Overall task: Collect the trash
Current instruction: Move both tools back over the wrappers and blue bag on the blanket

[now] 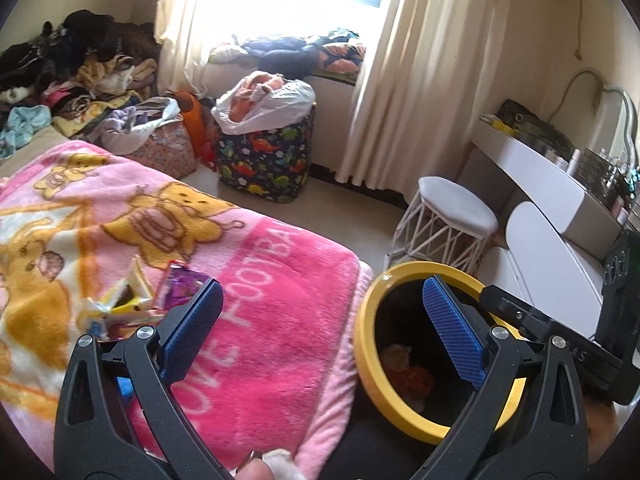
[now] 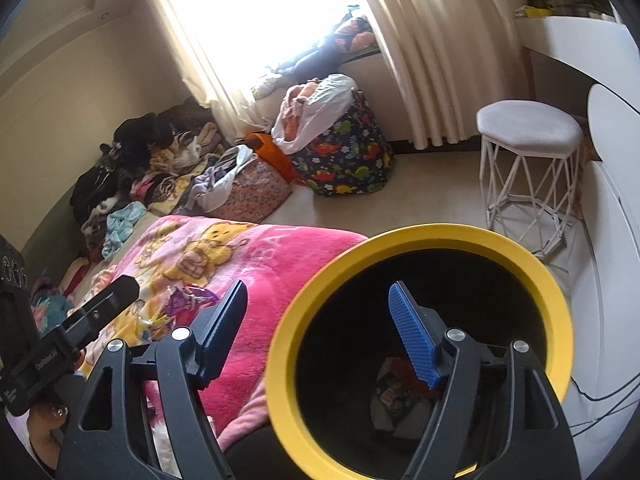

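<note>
A black bin with a yellow rim [image 1: 370, 312] stands at the corner of the bed, with crumpled trash [image 1: 412, 372] at its bottom. On the pink blanket [image 1: 280, 280] lie a purple wrapper [image 1: 178, 286] and yellow-white wrappers [image 1: 128, 300]. My left gripper [image 1: 322, 284] is open, spanning blanket and bin rim, with nothing between its blue pads. My right gripper [image 2: 318, 285] is open too, its right pad [image 2: 412, 336] over the bin's mouth [image 2: 432, 312]. The trash [image 2: 396, 392] lies below it, and the wrappers [image 2: 188, 300] sit left of its left finger.
A white wire stool [image 2: 528, 148] and a white dressing table [image 1: 560, 200] stand beyond the bin. A dinosaur-print hamper [image 1: 268, 160] with a white bag, a floral basket [image 1: 168, 148] and piled clothes [image 1: 80, 72] sit under the curtained window.
</note>
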The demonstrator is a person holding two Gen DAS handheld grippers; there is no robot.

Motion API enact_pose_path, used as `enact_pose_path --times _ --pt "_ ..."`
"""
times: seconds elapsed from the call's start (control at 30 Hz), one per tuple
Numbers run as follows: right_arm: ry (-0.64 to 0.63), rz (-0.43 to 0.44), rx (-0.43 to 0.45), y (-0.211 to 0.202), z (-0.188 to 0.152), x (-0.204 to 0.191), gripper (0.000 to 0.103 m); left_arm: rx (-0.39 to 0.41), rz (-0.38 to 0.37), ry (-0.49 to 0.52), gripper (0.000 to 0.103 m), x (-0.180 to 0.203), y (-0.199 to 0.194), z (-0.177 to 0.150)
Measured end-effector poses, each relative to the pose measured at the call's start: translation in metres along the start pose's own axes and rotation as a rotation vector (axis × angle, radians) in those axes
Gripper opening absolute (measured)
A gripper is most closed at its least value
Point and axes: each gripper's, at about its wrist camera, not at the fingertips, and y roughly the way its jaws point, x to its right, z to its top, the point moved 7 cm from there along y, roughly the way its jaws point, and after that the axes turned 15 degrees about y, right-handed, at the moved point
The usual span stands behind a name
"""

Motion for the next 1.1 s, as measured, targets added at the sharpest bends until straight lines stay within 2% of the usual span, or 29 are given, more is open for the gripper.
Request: enact_pose_path --times 0.63,1.1 --pt "-0.137 0.080 -0.078 0.022 -0.022 -0.070 0.076 0.011 0.094 -0.096 0.092 -0.065 -0.020 -0.014" --pt "-0.250 0.085 -0.118 0.050 -0.034 -0.115 0.077 -0.041 0.163 -0.174 0.092 -0.117 -0.025 -0.043"
